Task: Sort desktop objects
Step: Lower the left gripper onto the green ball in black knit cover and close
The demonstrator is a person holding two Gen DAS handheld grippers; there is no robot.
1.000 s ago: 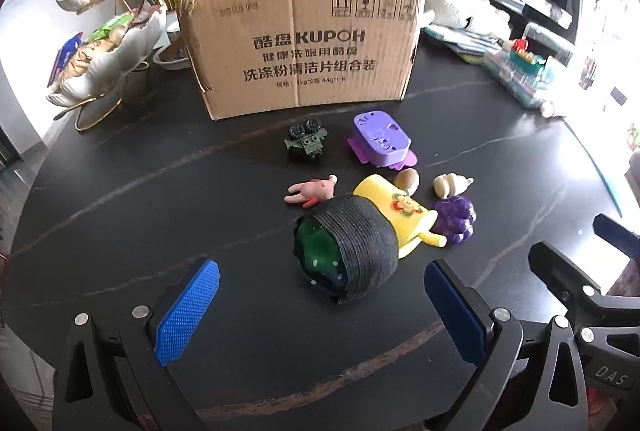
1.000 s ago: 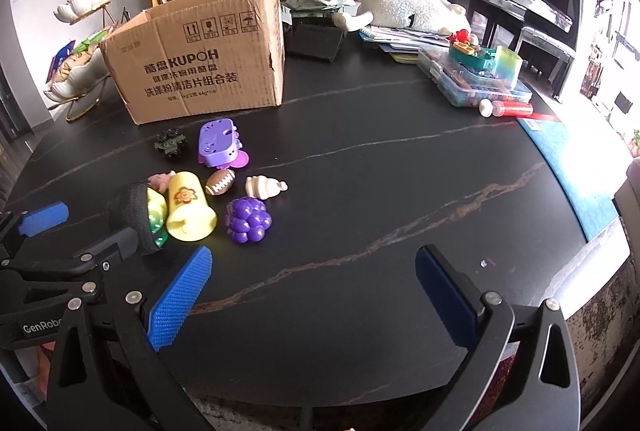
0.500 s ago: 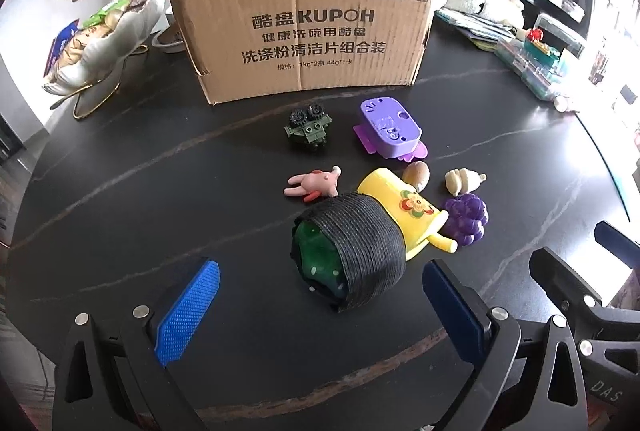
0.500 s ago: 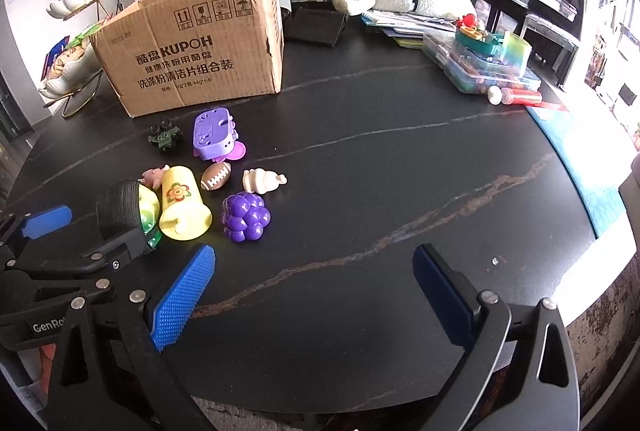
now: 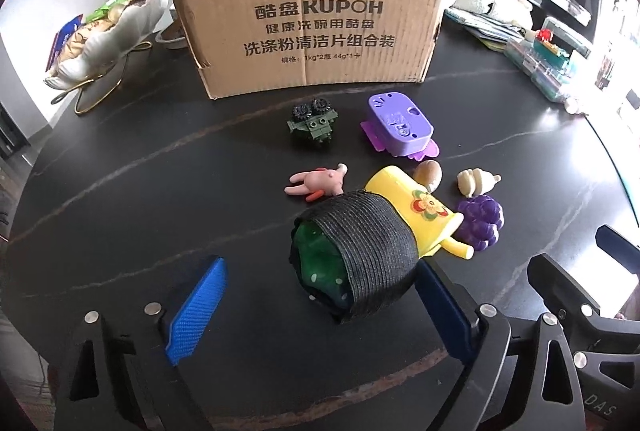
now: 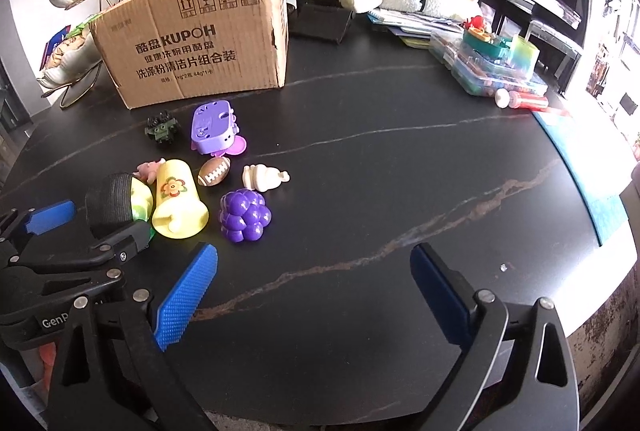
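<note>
Toys cluster before the cardboard box [image 5: 308, 19], presumably their destination. My left gripper [image 5: 316, 305] is closing around the black-banded green ball [image 5: 356, 263], not yet clamped. My right gripper [image 6: 312, 287] waits wide open, holding nothing.

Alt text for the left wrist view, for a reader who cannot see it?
The left gripper, jaws closing, straddles a green toy in a black ribbed sleeve on a black table. Beyond lie a yellow cup, purple grapes and a cardboard box.
</note>
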